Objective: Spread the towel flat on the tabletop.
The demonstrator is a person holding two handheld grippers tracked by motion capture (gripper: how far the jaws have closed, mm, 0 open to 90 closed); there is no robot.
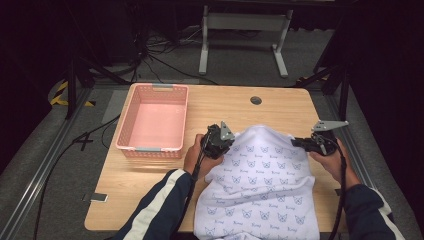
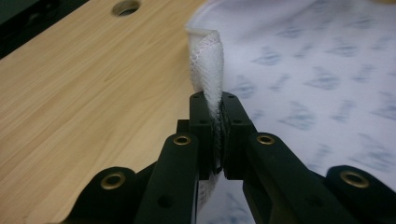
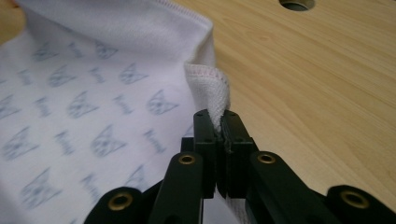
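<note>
- The wooden table carries a white cloth printed with small blue fox-face motifs; it lies on the right half, its far edge near the middle of the tabletop and its near end hanging over the near edge toward the person.
- A pink plastic basket sits empty at the far left, well apart from the cloth. It looks the likely destination, so the fold or lift should end up small enough to fit it.
- The left gripper has its jaws clamped on the cloth's far-left hem, which stands up as a stitched loop above the jaws.
- The right gripper has its jaws pressed together on the far-right hem, the edge curling over in the same way.
- Both grips are thin, taking in hem only, so I judge that the two hands should move at the same pace and height, keeping the far edge taut between them.
- A quick tug on one side would probably pull the hem out of the jaws or skew the fold.
- Lift enough that the cloth does not drag on the tabletop.
</note>
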